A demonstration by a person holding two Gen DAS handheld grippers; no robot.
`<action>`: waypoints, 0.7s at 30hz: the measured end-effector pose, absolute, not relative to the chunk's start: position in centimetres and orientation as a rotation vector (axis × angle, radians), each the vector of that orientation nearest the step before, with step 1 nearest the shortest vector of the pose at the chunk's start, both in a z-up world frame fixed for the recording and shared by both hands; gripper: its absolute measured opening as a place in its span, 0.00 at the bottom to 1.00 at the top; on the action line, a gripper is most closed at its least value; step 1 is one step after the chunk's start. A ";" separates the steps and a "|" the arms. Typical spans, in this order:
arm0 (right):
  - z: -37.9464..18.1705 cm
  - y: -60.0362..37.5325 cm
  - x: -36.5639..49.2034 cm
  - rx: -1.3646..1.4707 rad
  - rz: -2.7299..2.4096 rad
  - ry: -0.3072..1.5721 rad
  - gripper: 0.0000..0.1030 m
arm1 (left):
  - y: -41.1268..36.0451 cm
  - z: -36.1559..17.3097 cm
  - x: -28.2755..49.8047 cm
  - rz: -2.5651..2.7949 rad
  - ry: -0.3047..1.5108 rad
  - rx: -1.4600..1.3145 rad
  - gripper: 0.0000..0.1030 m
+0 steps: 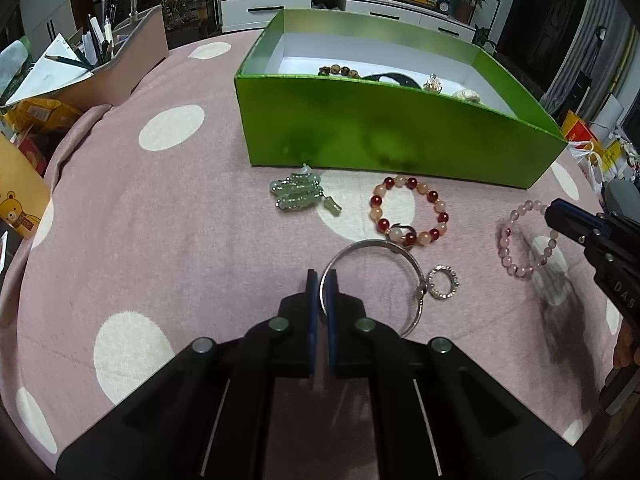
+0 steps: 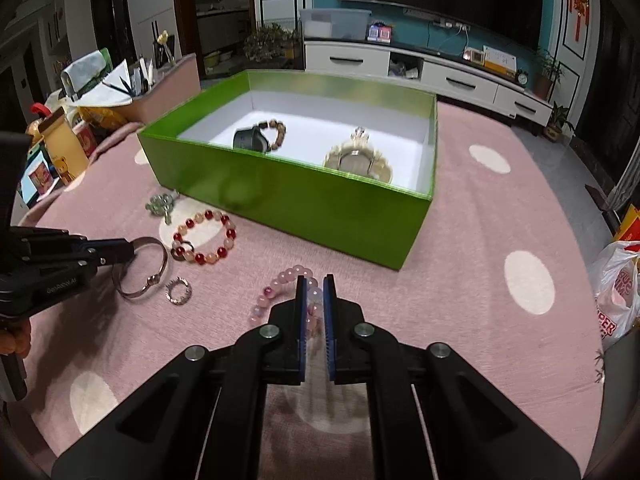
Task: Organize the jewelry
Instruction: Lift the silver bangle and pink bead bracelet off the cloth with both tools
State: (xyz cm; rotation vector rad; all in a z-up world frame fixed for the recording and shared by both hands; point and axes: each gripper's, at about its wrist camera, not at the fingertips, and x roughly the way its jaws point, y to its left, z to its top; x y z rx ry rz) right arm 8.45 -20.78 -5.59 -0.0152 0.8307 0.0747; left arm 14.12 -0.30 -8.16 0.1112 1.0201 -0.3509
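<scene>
You are clamping the silver bangle [image 1: 400, 276] in your left gripper [image 1: 322, 280]: its blue pads are pinching the left side of the hoop just below the middle of the left wrist view, and the rest of the bangle is lying on the pink dotted cloth [image 1: 160, 220] covering the desk. Just right of the bangle, a small sparkly ring [image 1: 442, 282] is lying close to its clasp. Your right gripper [image 2: 315, 286] is closing on the pale pink bead bracelet [image 2: 276, 292] at the centre of the right wrist view, with a few beads sitting between its pads and the other beads trailing off to the left.

Above the bangle in the left wrist view, the red and peach bead bracelet [image 1: 412, 212] is lying flat, and the green jade piece [image 1: 300, 194] is sitting to its left, near the box's front wall. The green box [image 2: 288, 200] is filling the middle of the right wrist view; inside it a brown bead bracelet [image 2: 276, 134] is resting beside a dark item [image 2: 250, 140] on the left, and a pale ornate piece [image 2: 358, 158] is lying on the right.
</scene>
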 end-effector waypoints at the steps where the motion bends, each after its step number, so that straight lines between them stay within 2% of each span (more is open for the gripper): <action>1: -5.2 -20.9 8.3 -0.015 0.073 0.821 0.07 | -0.2 -7.8 14.0 -0.351 1.015 0.107 0.04; 21: -0.1 -23.0 4.8 0.012 0.052 0.681 0.07 | -0.5 -2.4 12.3 -0.375 0.915 0.073 0.04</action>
